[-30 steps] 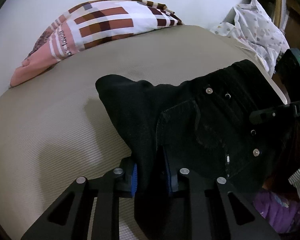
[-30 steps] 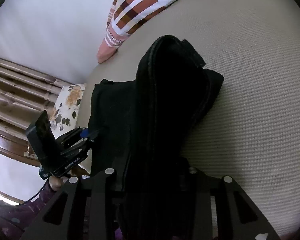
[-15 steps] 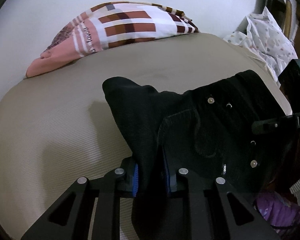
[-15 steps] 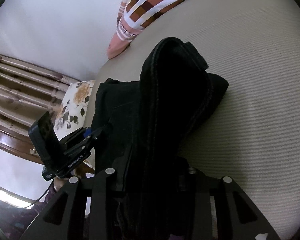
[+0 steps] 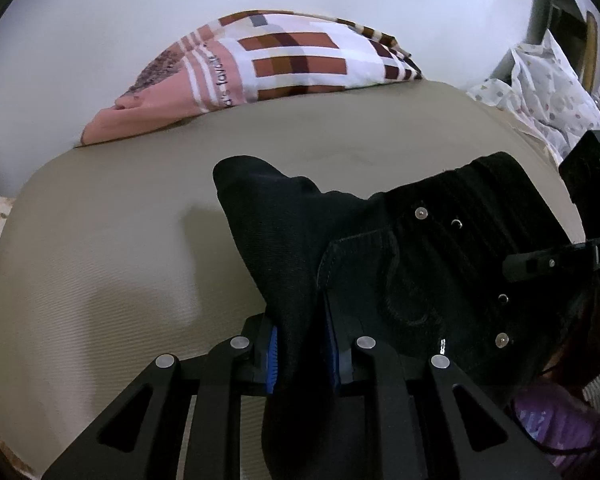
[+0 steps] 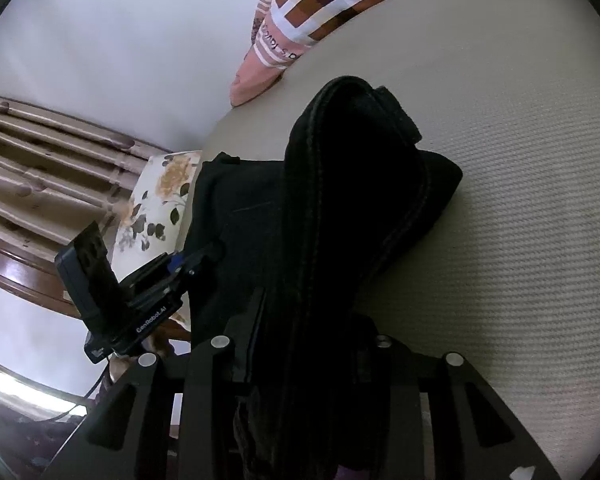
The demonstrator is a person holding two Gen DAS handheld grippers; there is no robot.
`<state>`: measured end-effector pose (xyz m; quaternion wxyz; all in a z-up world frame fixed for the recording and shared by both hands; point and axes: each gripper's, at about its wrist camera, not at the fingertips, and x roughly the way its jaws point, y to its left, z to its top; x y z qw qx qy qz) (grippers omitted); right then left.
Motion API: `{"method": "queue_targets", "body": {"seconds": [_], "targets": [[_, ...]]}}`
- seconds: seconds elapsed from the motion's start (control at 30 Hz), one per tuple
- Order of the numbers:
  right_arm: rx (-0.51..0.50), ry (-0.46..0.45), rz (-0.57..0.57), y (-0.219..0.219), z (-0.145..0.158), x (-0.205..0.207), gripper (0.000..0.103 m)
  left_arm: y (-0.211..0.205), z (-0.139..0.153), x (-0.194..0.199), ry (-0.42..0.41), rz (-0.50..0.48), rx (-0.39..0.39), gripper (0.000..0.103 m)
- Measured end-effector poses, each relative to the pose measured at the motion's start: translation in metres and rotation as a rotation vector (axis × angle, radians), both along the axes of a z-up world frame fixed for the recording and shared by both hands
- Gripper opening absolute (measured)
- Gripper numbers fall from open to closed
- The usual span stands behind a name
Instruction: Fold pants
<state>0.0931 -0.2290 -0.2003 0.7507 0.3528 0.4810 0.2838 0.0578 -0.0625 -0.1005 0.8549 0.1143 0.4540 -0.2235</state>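
Floral fabric (image 6: pixel 156 204) hangs at the far left of my right wrist view, beside wooden rails (image 6: pixel 40 160), and just below it I see my left hand-held gripper (image 6: pixel 216 250) from outside, its black body printed with white lettering that reads "GenRobot.AI". That left hand-held gripper (image 5: pixel 300 346) is pinched nearly closed on a fold of the black pants (image 5: pixel 420 264), the blue pads (image 5: pixel 273 354) pressing the cloth from both sides. The pants (image 6: pixel 340 208) lie bunched on the beige bed (image 5: pixel 100 260), lifted at the edges I hold, with metal rivets and snaps (image 5: pixel 421 213) showing along the waistband and a pocket seam curving beside them. Behind them, against the white wall, a checked pillow (image 5: pixel 284 60) in pink, brown and white carries a line of writing too small and curved for me to read fully. My right hand-held gripper (image 6: pixel 308 356) is closed on a thick, stitched ridge of the same pants, its pads buried in the dark cloth. At the right edge of my left wrist view that right hand-held gripper (image 5: pixel 540 262) shows a label beginning "D", the rest cut off, with spotted white cloth (image 5: pixel 548 92) heaped beyond the bed.
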Motion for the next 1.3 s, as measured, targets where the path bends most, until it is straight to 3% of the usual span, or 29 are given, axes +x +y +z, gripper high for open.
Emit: {"method": "queue_targets", "body": {"seconds": [0.67, 1.3], "targets": [[-0.008, -0.039, 0.075, 0.040, 0.010, 0.025, 0.031, 0.053, 0.014, 0.024, -0.035, 0.120, -0.013, 0.019], [-0.002, -0.090, 0.128, 0.070, 0.023, 0.061, 0.031, 0.097, 0.028, 0.072, -0.079, 0.216, -0.024, 0.019]]}}
